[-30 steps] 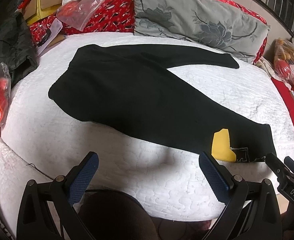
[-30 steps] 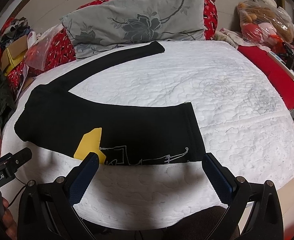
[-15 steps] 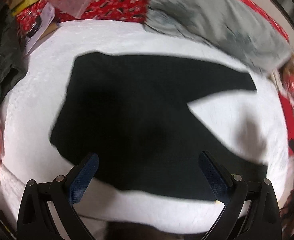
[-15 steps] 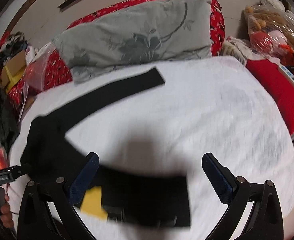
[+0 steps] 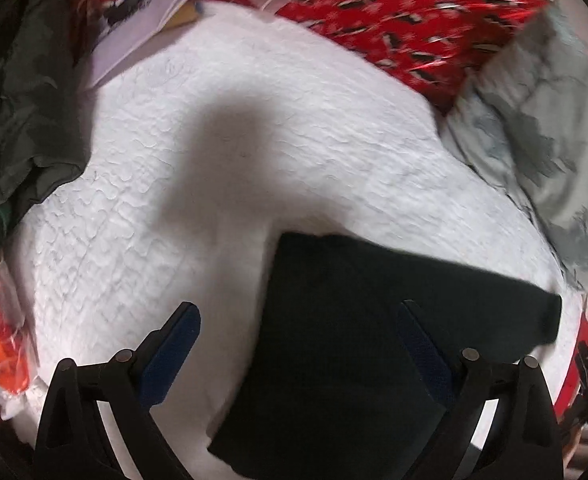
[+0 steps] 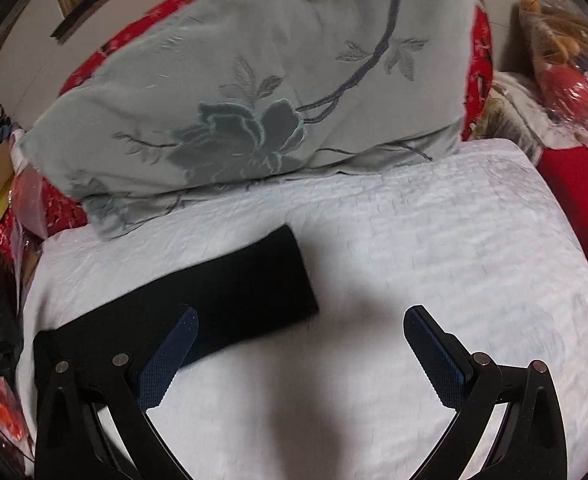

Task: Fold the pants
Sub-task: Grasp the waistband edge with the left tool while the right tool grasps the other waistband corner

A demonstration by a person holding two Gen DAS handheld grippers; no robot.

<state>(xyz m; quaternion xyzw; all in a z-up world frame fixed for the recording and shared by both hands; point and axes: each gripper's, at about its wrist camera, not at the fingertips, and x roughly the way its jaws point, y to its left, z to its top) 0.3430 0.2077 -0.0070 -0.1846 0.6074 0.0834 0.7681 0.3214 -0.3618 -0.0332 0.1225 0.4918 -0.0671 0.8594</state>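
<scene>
Now both my grippers hang above the white quilted bedcover [image 6: 433, 240], each with its blue-padded fingers spread wide and nothing between them. My left gripper [image 5: 299, 354] looks down at the black fabric pants [image 5: 353, 340], which lie flat on the cover; its right finger [image 5: 421, 352] shows against the dark cloth, while its left finger [image 5: 170, 354] shows against bare white quilting. That view is blurred, so I cannot tell whether either pad touches anything. My right gripper [image 6: 301, 354] faces the far pant leg [image 6: 222, 300], a long black strip lying on the cover, its squared end just ahead of my left pad [image 6: 170, 360]; the other pad [image 6: 433, 360] shows over plain white cover. Beyond the leg, a grey pillow embroidered with a dark flower [image 6: 254, 92] leans at the back of the bed against a red patterned cushion [image 5: 405, 16]. A dark green crumpled garment [image 5: 18, 92] lies at the left edge of the cover, and a clear plastic bag of soft toys [image 6: 565, 52] sits off to the right.
</scene>
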